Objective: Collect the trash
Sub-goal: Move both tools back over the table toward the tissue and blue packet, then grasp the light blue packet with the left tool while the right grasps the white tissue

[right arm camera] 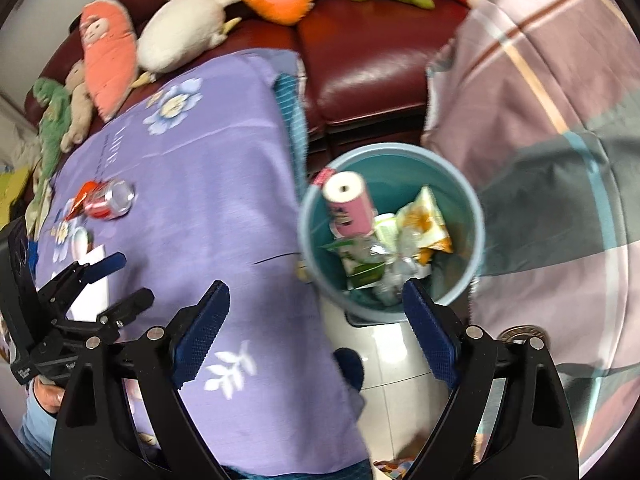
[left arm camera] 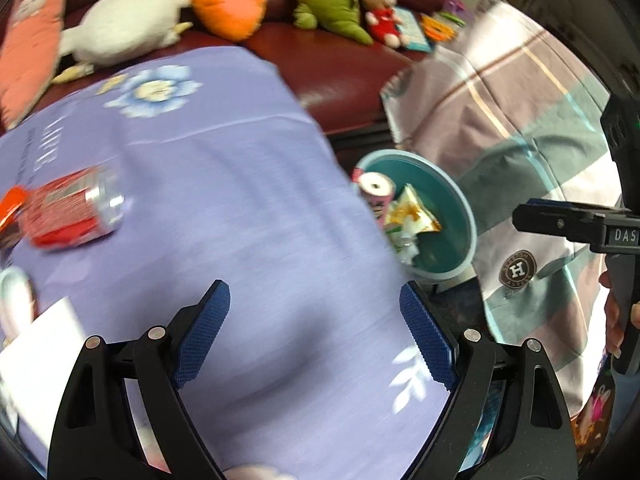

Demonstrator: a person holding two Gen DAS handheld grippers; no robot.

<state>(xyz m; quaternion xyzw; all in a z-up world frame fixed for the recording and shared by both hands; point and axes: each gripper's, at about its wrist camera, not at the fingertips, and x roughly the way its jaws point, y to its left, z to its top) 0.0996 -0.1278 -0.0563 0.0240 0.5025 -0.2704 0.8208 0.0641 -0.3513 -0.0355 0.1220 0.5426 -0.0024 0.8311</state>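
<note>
A red soda can lies on its side on the purple tablecloth, with an orange wrapper beside it. Off the table's right edge, a teal bin holds a pink and white tube, a yellow snack bag and other crumpled packaging. My left gripper hangs open and empty above the cloth, nearer to me than the can. My right gripper is open and empty, straddling the table edge and the bin's near rim.
A white sheet of paper lies at the table's near left, by a small white object. A maroon sofa behind carries several plush toys. A person's striped shirt fills the right. Tiled floor shows under the bin.
</note>
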